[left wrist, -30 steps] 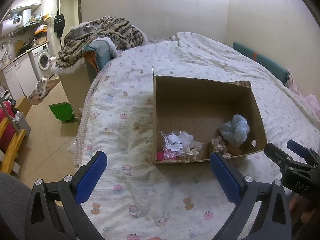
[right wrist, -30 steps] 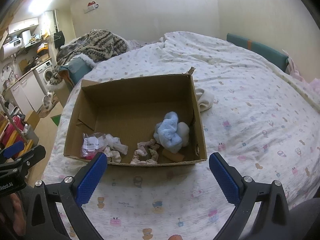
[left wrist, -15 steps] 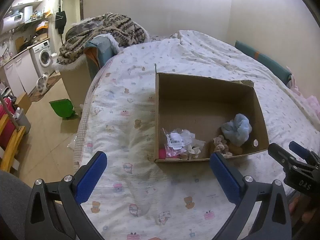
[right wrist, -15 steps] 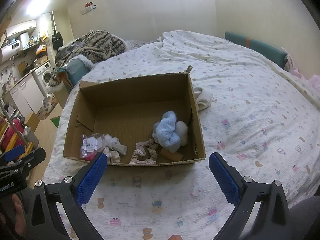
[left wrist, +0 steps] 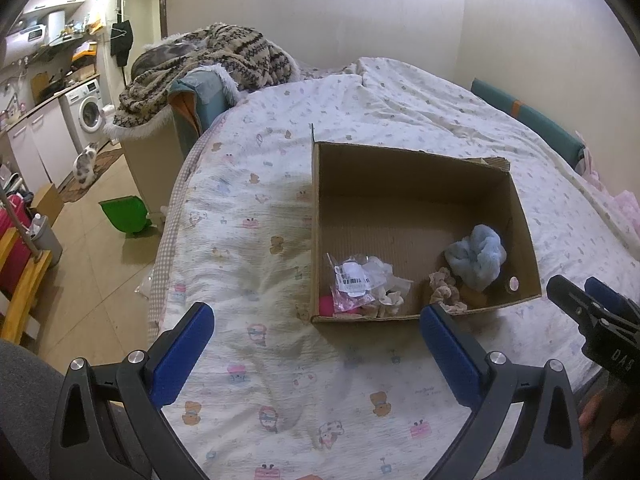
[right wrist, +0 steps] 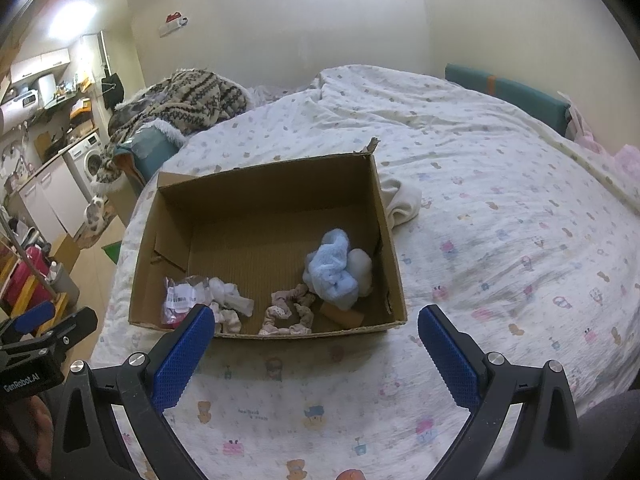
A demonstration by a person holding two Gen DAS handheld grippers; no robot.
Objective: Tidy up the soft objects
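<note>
An open cardboard box [left wrist: 524, 240] [right wrist: 394, 264] sits on the bed. Inside lie a fluffy light-blue cloth [left wrist: 476, 258] [right wrist: 334, 266], a beige scrunchie [left wrist: 444, 290] [right wrist: 288, 310], a plastic packet with a barcode label [left wrist: 354, 280] [right wrist: 182, 298] and small white soft pieces [right wrist: 230, 298]. A white folded cloth [right wrist: 402, 202] lies on the bed just outside the box's right wall. My left gripper [left wrist: 316, 344] is open and empty, in front of the box's near left corner. My right gripper [right wrist: 312, 344] is open and empty, in front of the box's near wall.
The bed has a white quilt with a small cartoon print [left wrist: 260, 240] [right wrist: 500, 240]. A patterned blanket pile [left wrist: 224, 56] lies at the bed's far left. The floor on the left holds a green dustpan [left wrist: 124, 214], a cat [left wrist: 84, 164] and a washing machine [left wrist: 90, 110].
Both grippers have drawn back and risen slightly from the box, so it looks a little smaller and farther. Nothing in the box has moved.
</note>
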